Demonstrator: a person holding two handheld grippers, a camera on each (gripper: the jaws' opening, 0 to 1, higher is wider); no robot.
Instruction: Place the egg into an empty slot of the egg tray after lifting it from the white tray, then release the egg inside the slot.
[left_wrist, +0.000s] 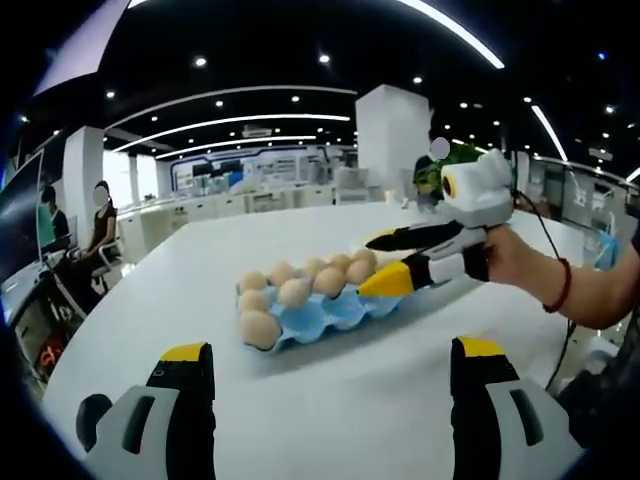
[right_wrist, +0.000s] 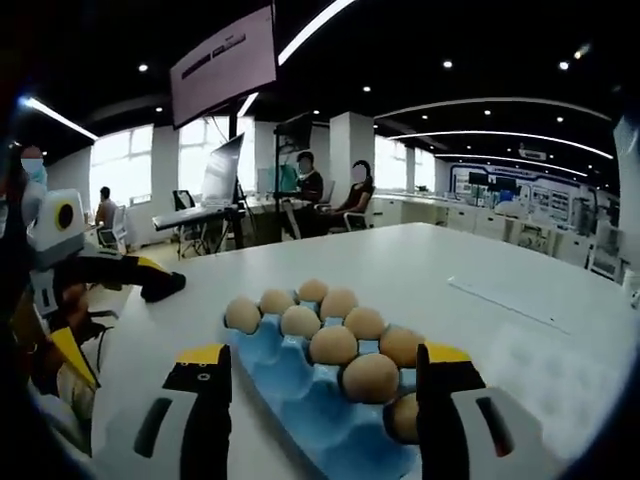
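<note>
On the white table (left_wrist: 400, 400) the blue egg tray (right_wrist: 300, 385) sits mid-surface, its near row empty. My right gripper (right_wrist: 320, 385) hangs spread and empty over it; my left gripper (left_wrist: 330, 400) spread too. No egg is held; a careless descent could crack seated eggs (right_wrist: 345, 340).

Seated people (right_wrist: 330, 195) near desks, a monitor (right_wrist: 222, 170), perhaps a wall screen (right_wrist: 222, 62).
</note>
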